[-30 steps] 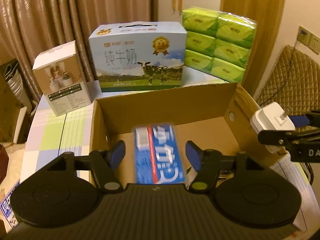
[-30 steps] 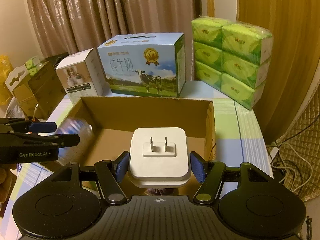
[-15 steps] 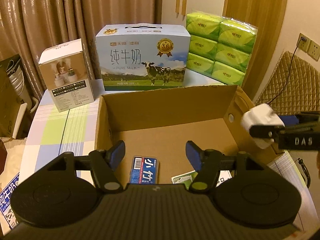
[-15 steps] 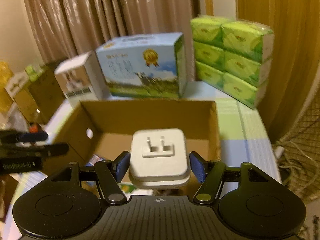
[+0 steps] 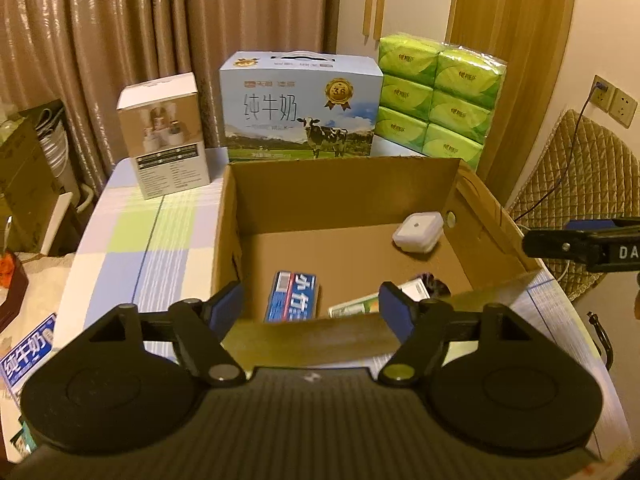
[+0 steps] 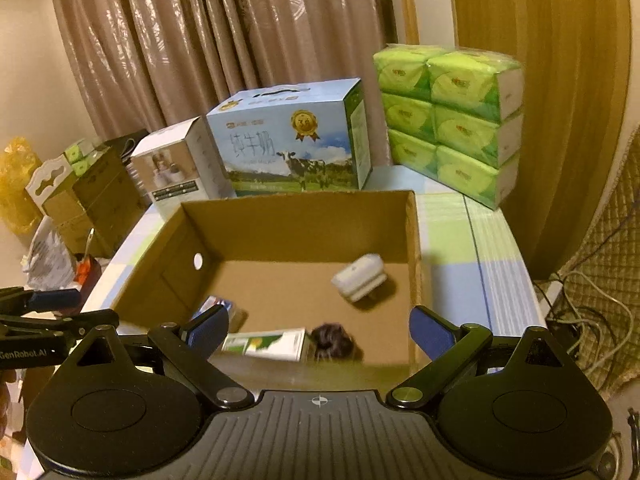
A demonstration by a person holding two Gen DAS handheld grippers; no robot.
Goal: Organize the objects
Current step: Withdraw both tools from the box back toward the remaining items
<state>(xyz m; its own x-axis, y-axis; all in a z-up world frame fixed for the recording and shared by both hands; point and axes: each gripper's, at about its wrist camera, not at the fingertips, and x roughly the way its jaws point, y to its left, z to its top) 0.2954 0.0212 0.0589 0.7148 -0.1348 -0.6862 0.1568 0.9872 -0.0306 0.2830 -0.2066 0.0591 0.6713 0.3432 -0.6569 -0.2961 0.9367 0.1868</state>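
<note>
An open cardboard box (image 5: 344, 184) (image 6: 296, 212) stands on the table. Inside lie a blue toothpaste box (image 5: 294, 296), a white plug adapter (image 5: 418, 233) (image 6: 360, 278) near the far right corner, a green-and-white carton (image 6: 266, 345) (image 5: 360, 307) and a dark round object (image 6: 332, 346). My left gripper (image 5: 312, 310) is open and empty above the box's near wall. My right gripper (image 6: 320, 330) is open and empty above the near wall too; it shows at the right edge of the left wrist view (image 5: 580, 240).
Behind the box stand a white product box (image 5: 166, 132), a blue milk carton case (image 5: 300, 106) and a pack of green tissue packs (image 5: 438, 98). The checked tablecloth (image 5: 140, 232) lies bare left of the box. A quilted chair (image 5: 580, 184) and cables are at the right.
The left gripper let the toothpaste box drop into the box, then drew back. The right gripper opened and let go of the white adapter, which now lies in the box.
</note>
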